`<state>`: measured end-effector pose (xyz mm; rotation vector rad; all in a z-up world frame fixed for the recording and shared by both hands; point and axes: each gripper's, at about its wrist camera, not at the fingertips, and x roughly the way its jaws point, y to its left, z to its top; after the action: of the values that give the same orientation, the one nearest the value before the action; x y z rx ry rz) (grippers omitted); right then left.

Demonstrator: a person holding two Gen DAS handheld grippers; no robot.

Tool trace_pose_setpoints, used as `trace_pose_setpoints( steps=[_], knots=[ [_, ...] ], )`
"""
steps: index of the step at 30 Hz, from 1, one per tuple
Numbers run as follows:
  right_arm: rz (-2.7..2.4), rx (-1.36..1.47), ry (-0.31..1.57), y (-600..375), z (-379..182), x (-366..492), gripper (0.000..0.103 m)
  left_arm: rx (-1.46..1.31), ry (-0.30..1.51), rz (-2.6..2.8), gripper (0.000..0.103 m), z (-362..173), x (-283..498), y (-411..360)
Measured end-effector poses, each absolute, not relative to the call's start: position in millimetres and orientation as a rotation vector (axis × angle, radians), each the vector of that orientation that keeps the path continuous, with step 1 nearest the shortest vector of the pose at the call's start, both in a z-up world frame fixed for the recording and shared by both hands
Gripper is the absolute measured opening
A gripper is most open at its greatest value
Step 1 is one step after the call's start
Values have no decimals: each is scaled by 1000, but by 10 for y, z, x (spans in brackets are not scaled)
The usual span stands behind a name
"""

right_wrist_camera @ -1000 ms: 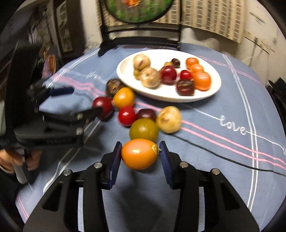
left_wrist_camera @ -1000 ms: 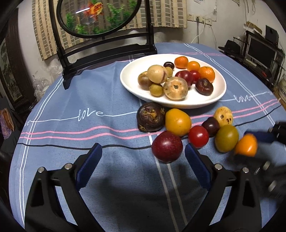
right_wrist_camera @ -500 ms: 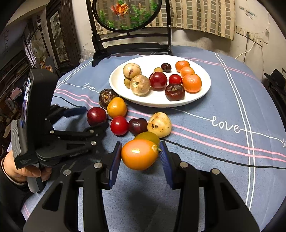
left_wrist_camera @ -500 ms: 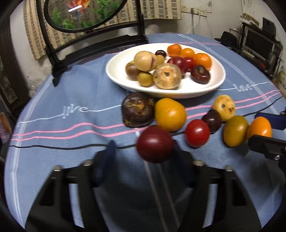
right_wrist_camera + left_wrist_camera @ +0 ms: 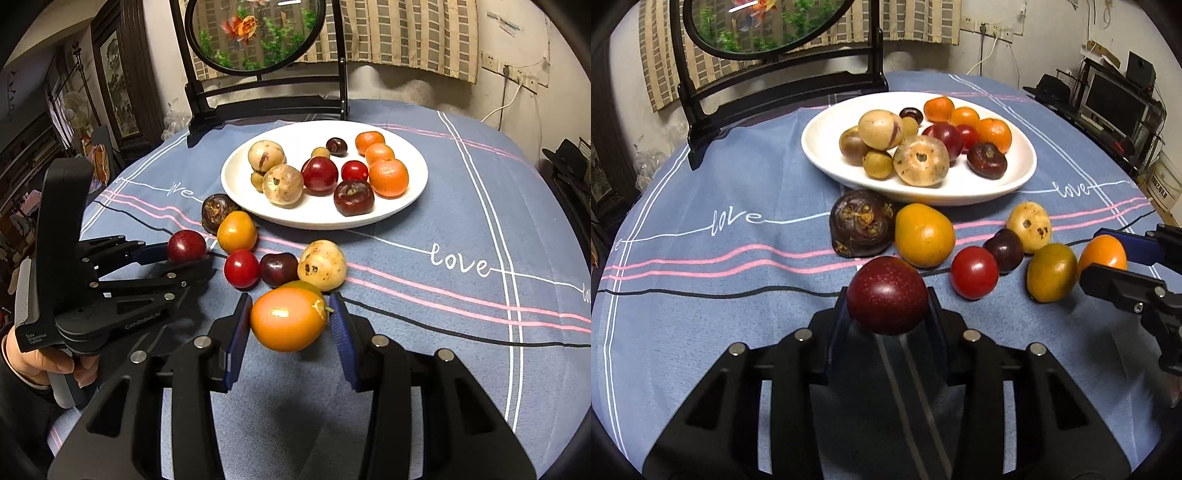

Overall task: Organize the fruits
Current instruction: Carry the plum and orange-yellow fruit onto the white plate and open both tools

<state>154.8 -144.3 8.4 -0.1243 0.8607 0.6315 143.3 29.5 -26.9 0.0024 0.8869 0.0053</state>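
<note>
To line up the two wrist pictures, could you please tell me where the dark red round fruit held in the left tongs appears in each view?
Left wrist view: dark red fruit low centre, between the left tongs, whose jaws are closing on it.
Right wrist view: same fruit at mid-left, at the tips of the tongs coming in from the left.
Shared landmark: the white plate beyond it.

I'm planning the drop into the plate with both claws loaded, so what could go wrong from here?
1. The left claw is closing on the round dark red fruit only at its sides; the fruit may slip out.
2. The white plate is already crowded, so a dropped fruit could roll off.
3. The right claw holds the orange fruit near loose fruits; swinging could knock the red tomato.
</note>
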Motion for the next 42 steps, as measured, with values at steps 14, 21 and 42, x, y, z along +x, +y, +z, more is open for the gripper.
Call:
trace_pose_setpoints(
  steps=[14,21,42],
  knots=[
    [611,-94,833,-1504,122,1577,43,-17,851,-7,40,-160,1382,297],
    [638,-12,790,-1544,232,1587,43,-18,781,-14,40,116,1313,276],
    [540,188,820,-1389,271,2840,44,-62,811,-1,40,409,2580,278]
  ],
)
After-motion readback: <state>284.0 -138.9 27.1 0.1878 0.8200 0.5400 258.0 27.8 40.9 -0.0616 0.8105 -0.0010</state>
